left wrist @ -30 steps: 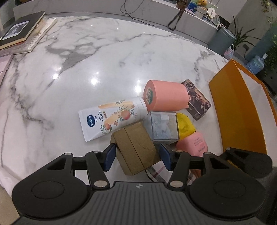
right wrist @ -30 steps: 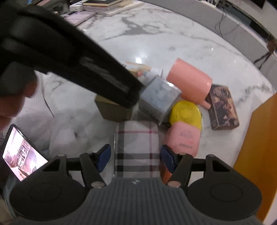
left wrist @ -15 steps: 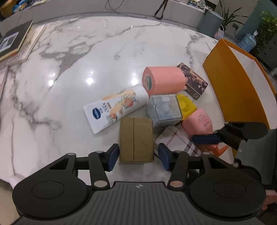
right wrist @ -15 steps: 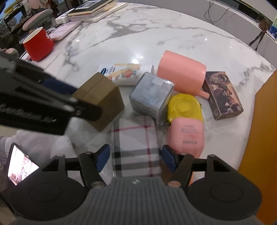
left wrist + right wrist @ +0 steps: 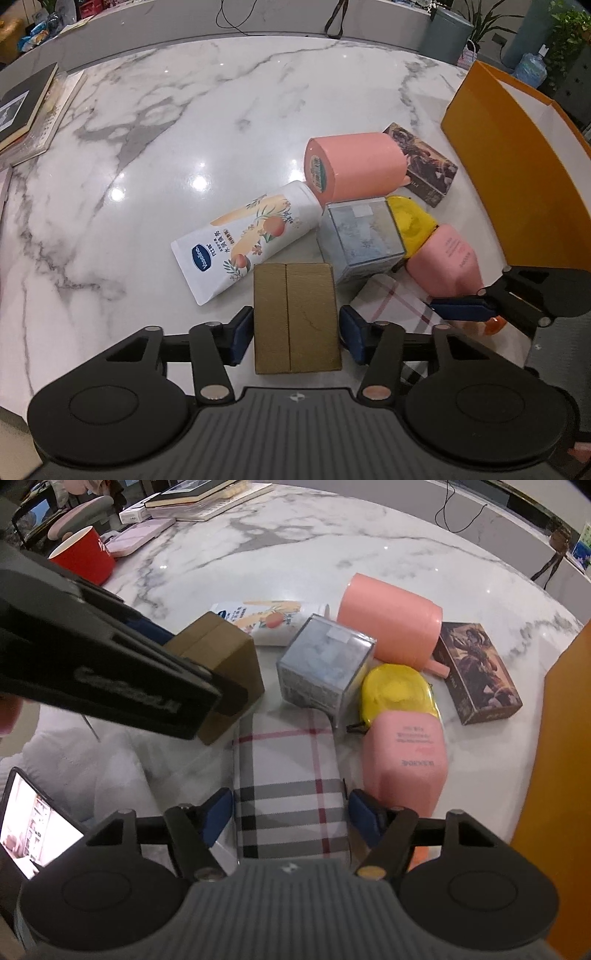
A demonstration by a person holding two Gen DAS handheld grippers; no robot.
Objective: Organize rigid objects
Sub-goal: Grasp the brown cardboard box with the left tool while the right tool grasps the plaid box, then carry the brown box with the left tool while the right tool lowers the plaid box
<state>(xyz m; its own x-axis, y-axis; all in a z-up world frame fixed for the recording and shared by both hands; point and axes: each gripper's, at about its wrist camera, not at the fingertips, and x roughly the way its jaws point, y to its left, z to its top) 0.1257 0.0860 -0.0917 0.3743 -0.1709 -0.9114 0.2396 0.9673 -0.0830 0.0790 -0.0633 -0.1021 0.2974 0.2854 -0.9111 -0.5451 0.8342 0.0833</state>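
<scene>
A brown cardboard box stands between my left gripper's blue pads, which are closing and meet its two sides. My right gripper straddles a plaid case lying near the table edge; its jaws are closing, with the pads beside the case's sides. Behind these lie a clear cube box, a yellow pouch, a pink bottle, a pink cup on its side, a white tube and a dark printed box.
An open orange box stands at the right of the marble table. Books lie at the far left, with a red mug near them. A lit phone screen sits below the table edge.
The left gripper has rolled square to the brown box and come down around it. The right gripper's view has swung a little, the plaid case staying between its pads.
</scene>
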